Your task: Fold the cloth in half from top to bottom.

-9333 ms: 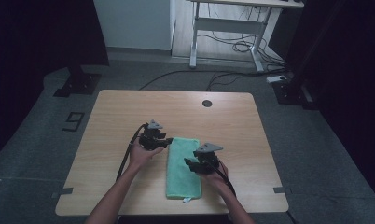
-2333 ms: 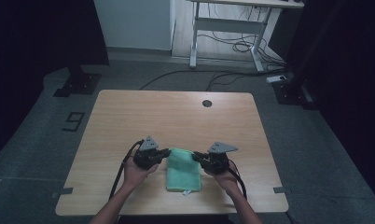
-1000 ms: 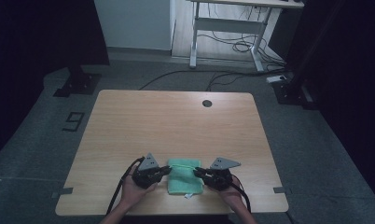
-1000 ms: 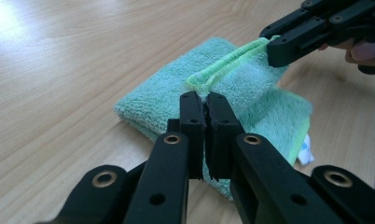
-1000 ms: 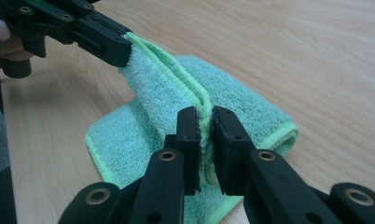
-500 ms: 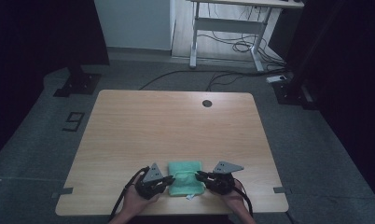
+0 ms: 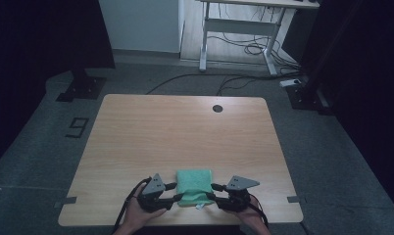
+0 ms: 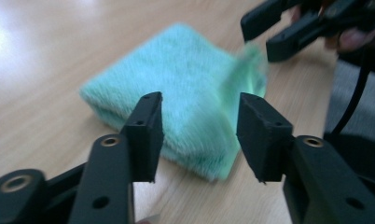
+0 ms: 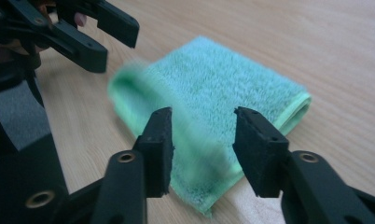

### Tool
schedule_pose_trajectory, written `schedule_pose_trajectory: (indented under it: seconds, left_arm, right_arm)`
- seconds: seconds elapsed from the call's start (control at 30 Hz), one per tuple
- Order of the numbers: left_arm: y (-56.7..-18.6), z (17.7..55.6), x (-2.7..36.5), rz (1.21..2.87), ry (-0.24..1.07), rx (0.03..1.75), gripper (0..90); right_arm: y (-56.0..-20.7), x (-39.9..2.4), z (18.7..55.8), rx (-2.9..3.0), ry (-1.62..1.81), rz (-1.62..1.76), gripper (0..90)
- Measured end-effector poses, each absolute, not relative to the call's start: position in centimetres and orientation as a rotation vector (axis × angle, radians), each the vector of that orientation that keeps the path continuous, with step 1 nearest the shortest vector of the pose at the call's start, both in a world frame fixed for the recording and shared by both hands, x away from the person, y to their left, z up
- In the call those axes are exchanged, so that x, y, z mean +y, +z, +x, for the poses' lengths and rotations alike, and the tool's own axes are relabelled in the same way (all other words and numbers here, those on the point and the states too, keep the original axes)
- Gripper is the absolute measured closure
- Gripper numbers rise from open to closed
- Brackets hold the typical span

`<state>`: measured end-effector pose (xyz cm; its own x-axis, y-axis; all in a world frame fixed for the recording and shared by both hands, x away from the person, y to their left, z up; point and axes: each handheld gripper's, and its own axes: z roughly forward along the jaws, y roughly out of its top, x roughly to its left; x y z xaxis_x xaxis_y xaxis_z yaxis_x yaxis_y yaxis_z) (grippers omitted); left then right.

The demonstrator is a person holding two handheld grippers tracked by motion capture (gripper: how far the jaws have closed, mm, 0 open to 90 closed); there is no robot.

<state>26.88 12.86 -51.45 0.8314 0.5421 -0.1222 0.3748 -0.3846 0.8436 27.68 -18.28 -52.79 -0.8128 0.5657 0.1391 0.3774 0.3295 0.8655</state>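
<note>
While both grippers have just been opening, the towel (image 7: 194, 186) lies folded near the table (image 7: 185, 132) edge.
Left gripper (image 8: 197, 135) and right gripper (image 9: 202, 147) gape empty beside it; perhaps tidying remains.

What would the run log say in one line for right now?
green towel folded on table | left gripper just opened, off towel | right gripper just opened, off towel

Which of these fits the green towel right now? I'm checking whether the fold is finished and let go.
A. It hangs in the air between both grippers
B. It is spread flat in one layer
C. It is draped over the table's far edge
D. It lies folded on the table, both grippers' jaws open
D: the green towel lies folded on the table, with the left gripper and right gripper open, pads clear of it.
</note>
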Motion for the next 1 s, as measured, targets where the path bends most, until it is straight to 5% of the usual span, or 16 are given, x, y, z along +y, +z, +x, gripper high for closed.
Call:
schedule_pose_trajectory:
  seconds: [0.43,0.77,1.0]
  left_arm:
    - [-52.1,29.7,10.4,2.115,0.197,0.728,50.1]
    - [-54.1,30.2,10.0,2.187,0.169,0.772,52.0]
    - [-54.2,30.2,10.0,2.188,0.172,0.774,51.9]
  right_arm:
    - [-53.2,-16.4,29.7,2.453,1.38,0.884,51.5]
    - [-54.6,-17.4,27.4,2.506,1.339,0.856,72.3]
    - [-54.9,-18.1,26.3,2.512,1.332,0.857,72.3]
